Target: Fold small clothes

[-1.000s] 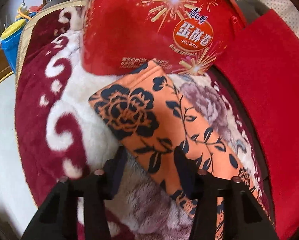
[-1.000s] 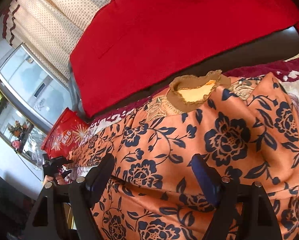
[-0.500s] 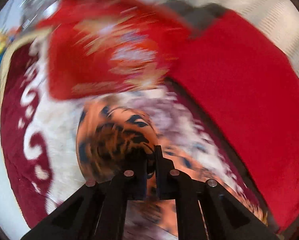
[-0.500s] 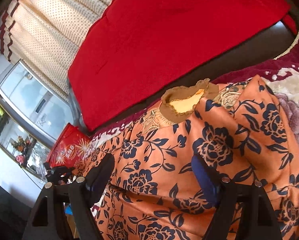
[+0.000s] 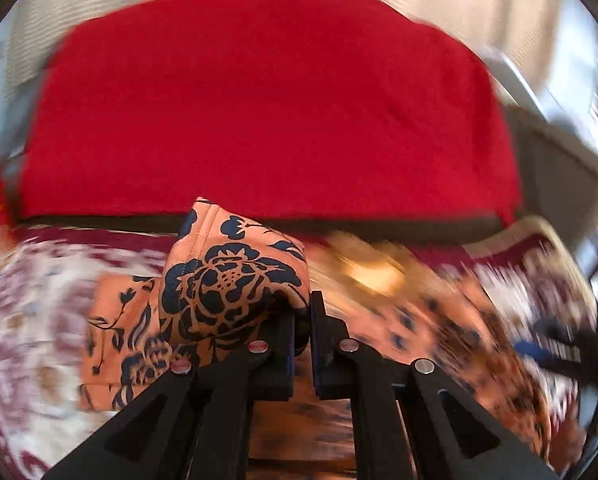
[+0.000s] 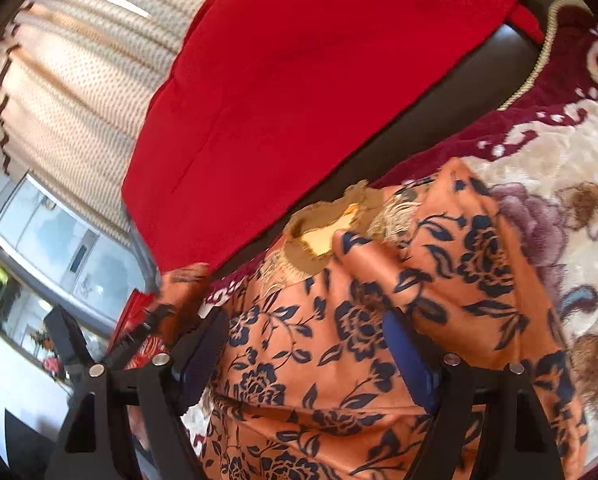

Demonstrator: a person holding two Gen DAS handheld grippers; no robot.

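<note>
Two claws frame one orange top patterned with dark blue flowers. In the left wrist view the left claw (image 5: 302,320) sits at lower centre, its jaws pressed nearly together on a bunched fold of the top (image 5: 235,280), which rises above the fingers as a lifted flap. The remainder of that garment spreads, blurred, toward the lower right of the frame across a plush blanket (image 5: 39,300) in cream and maroon. A red cushion (image 5: 267,100) fills the upper half of the frame behind it, with a dark strip under its lower edge. Much of this view is smeared by motion, so finer detail at the edges cannot be made out. In the right wrist view the right claw (image 6: 303,356) stands at the bottom of the frame with its jaws spread wide, blue-padded fingers (image 6: 407,356) to either side of the cloth; whether they touch the fabric I cannot tell. The top (image 6: 379,300) covers the lower centre and right of that frame, its brown collar (image 6: 323,236) lying near the middle, close to the cushion (image 6: 299,80). The blanket (image 6: 559,168) shows at the right. A cream dotted curtain (image 6: 79,80) hangs at upper left, and the left claw (image 6: 139,340), holding a raised orange flap, appears at lower left.
</note>
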